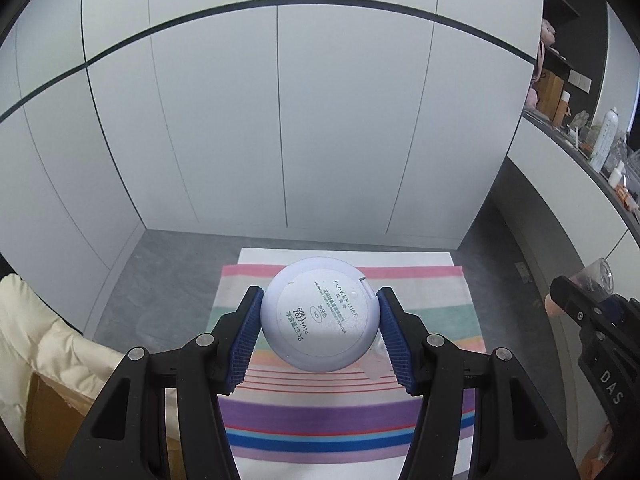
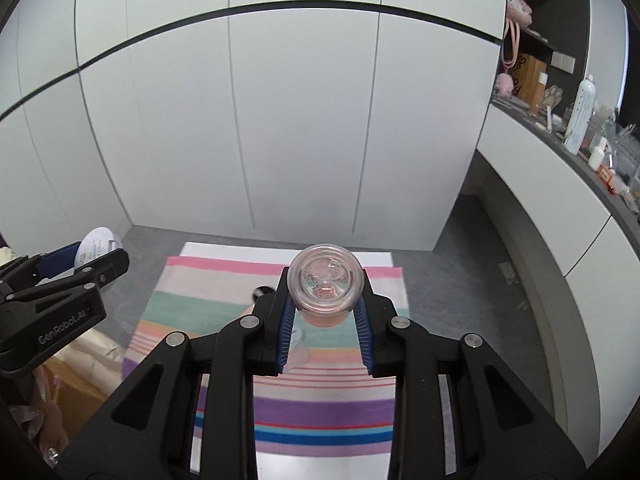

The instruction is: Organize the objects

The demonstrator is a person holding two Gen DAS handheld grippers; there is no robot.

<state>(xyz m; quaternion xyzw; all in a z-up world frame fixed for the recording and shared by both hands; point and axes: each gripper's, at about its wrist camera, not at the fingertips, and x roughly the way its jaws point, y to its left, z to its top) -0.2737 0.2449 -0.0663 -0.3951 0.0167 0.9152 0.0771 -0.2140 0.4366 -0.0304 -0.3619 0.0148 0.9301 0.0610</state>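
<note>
A round pale-lilac powder compact (image 1: 319, 314), printed underside toward the camera, is clamped between the blue pads of my left gripper (image 1: 319, 322), high above the striped cloth (image 1: 344, 412). My right gripper (image 2: 325, 300) is shut on a clear glass bottle with pink contents (image 2: 325, 279), its round base facing the camera. In the left wrist view the right gripper (image 1: 576, 300) shows at the right edge with the bottle (image 1: 598, 276). The right wrist view has the left gripper (image 2: 86, 262) at its left edge, holding the compact (image 2: 96, 245). A small dark object (image 2: 260, 292) lies on the cloth (image 2: 320, 408).
White cabinet doors (image 1: 280, 120) close off the far side beyond a grey floor (image 1: 160, 280). A curved shelf (image 2: 560, 136) at the right carries bottles and clutter. A cream padded thing (image 1: 44, 340) and a cardboard box (image 1: 52, 420) sit at the left.
</note>
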